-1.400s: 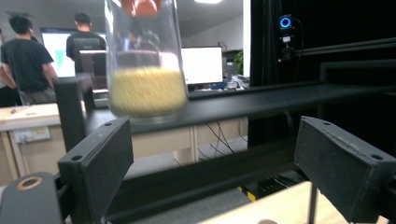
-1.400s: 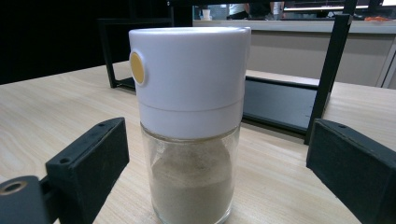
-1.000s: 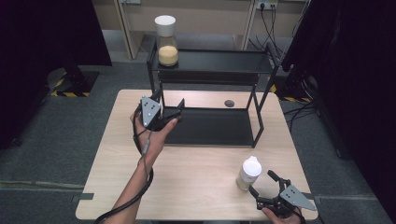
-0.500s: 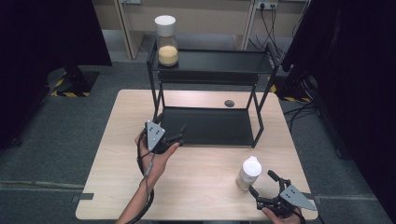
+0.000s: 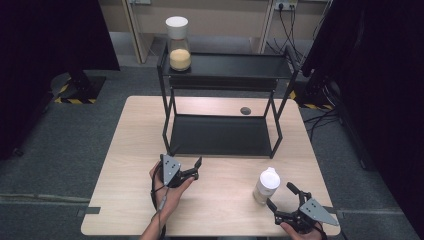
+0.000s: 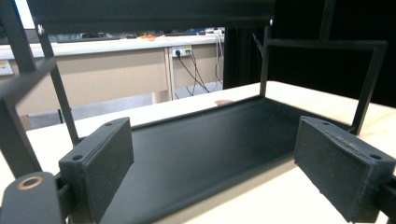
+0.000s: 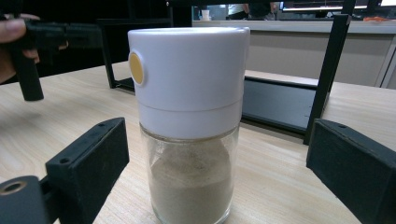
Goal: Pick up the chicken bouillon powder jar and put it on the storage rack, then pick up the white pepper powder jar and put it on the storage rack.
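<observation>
At the table's near right edge, the right gripper (image 5: 285,200), jaws wide and empty, faces a rigid, slick, breakable glass jar (image 7: 189,121), best grasped below its lid.

Even, soft overhead light; dark surroundings; both gripper views slightly blurred.

Both grippers are matte black with 2 blocky jaws, each faced with a rough, grainy pad and sunk screw holes. The left gripper (image 5: 194,168) and right gripper (image 5: 281,196) each carry a grey 3-cornered plate on top. A black cable trails from the left one along a bare forearm.
</observation>
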Demonstrator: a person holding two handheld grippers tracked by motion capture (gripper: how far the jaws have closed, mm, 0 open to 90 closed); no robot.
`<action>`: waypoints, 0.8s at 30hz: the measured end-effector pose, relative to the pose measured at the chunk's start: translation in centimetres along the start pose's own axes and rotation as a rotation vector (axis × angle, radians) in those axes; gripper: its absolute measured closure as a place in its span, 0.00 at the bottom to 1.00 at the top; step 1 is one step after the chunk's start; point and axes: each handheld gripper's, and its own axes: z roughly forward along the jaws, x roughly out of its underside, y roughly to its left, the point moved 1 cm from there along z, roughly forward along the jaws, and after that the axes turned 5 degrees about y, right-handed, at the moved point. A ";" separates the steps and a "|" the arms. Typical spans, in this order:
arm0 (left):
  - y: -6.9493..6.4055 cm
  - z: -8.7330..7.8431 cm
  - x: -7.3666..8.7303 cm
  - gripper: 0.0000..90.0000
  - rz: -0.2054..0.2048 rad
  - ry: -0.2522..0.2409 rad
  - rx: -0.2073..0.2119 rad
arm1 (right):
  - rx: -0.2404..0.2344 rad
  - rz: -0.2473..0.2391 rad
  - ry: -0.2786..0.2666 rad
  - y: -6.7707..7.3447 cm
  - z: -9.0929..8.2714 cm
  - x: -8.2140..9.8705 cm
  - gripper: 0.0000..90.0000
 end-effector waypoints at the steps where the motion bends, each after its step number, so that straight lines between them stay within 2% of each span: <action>1: 0.0 -0.1 0.3 0.12 -0.009 -0.001 0.002 | 0.000 0.000 0.000 0.0 0.0 0.0 0.06; 9: -0.1 -0.4 2.1 0.12 -0.038 0.003 0.005 | 0.000 0.002 -0.001 0.0 0.0 0.0 0.06; 18: -0.1 -0.4 2.0 0.12 -0.039 0.006 0.004 | 0.003 -0.002 0.000 0.1 0.0 0.0 0.06; 24: 0.2 -0.3 1.9 0.11 -0.039 0.015 0.020 | 0.011 -0.008 0.010 0.3 0.0 -0.2 0.06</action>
